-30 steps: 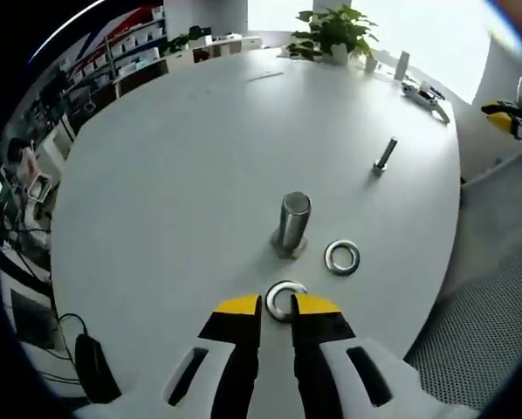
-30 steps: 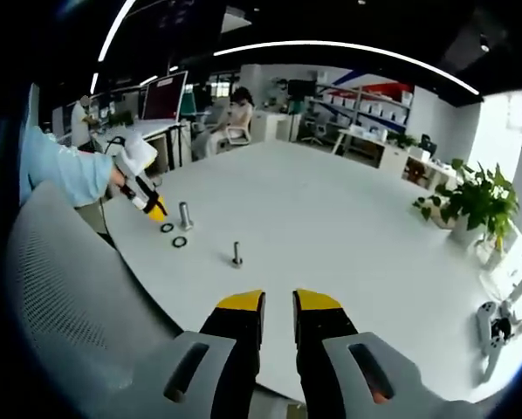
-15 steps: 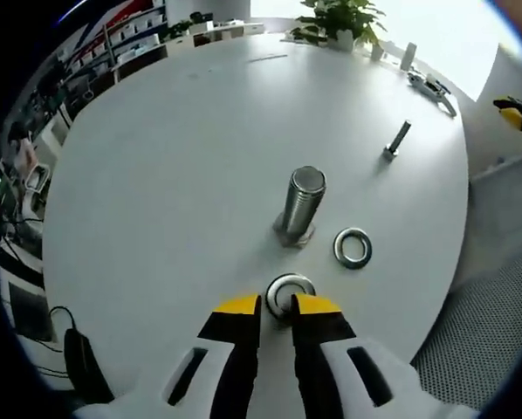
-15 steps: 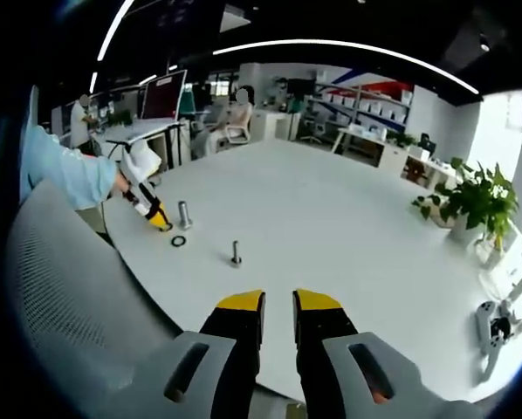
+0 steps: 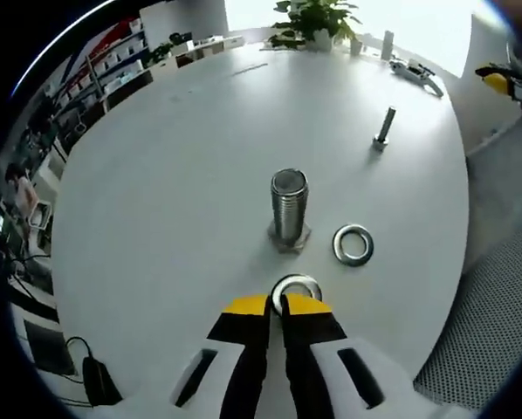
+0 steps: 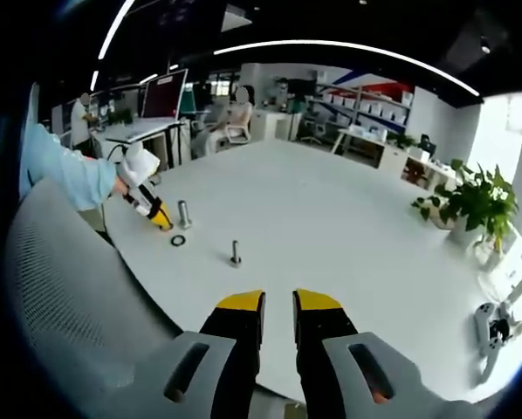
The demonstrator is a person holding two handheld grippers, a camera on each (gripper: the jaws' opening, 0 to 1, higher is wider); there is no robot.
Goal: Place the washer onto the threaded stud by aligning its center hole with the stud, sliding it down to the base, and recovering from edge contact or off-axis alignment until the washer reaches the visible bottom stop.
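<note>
**Clerk:** Item one, the left gripper (image 5: 276, 305)?

**Recorder:** Seen in the left gripper view, yellow-tipped jaws drawn nearly together, clenched on the near rim of a washer (image 5: 297, 286). That washer lay at the jaw tips, low over the white table (image 5: 156, 175), just short of the threaded stud (image 5: 288, 205) and not yet on it. In the right gripper view the same gripper (image 6: 159, 218) appeared far off, held by a person's hand in a white glove (image 6: 139, 161) with a light blue sleeve (image 6: 65, 175).

**Clerk:** The stud itself?

**Recorder:** Upright on a hexagonal base, threaded along its length, flat top bare. It stood just beyond the held washer, near the table's middle in the left gripper view.

**Clerk:** Other hardware?

**Recorder:** A second washer (image 5: 353, 244) lay flat on the table just beside the stud's base, apart from both stud and held washer. A slimmer bolt (image 5: 384, 127) stood upright well beyond it, toward the far edge; the right gripper view showed it as well (image 6: 236, 252).

**Clerk:** Item two, the right gripper (image 6: 278, 305)?

**Recorder:** Jaws parted with a clear gap between the yellow tips, grasping nothing, held over the table's near edge, well apart from the stud.

**Clerk:** Surroundings?

**Recorder:** A potted plant (image 6: 470, 205) at the table's far side; a grey mesh chair back (image 6: 69, 297) at the left of the right gripper view.
</note>
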